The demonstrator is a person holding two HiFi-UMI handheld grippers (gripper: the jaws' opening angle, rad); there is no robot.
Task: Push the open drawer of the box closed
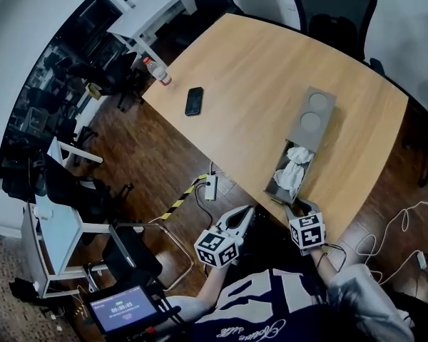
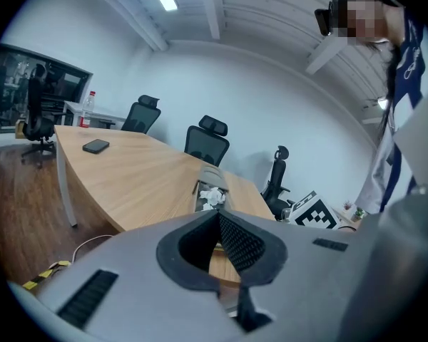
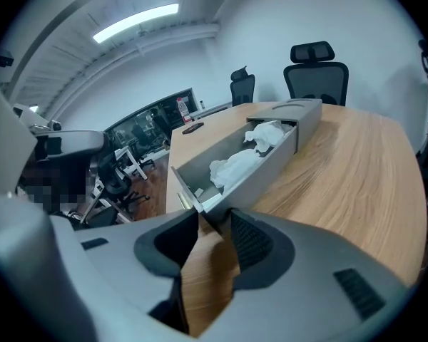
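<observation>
Drawer (image 3: 257, 173), grey and long, holding crumpled white paper (image 1: 294, 164), stands pulled out of its grey rectangular box (image 1: 315, 116). Its front panel is just ahead of your right gripper (image 1: 296, 209), at the near edge of the light wooden table (image 1: 257, 70). Those fingers stand wide apart and empty, apparently lined up to push. Your left gripper (image 1: 244, 216) idles beside them, tips together, holding nothing. Beyond the fingers, the run into the box looks unobstructed.
</observation>
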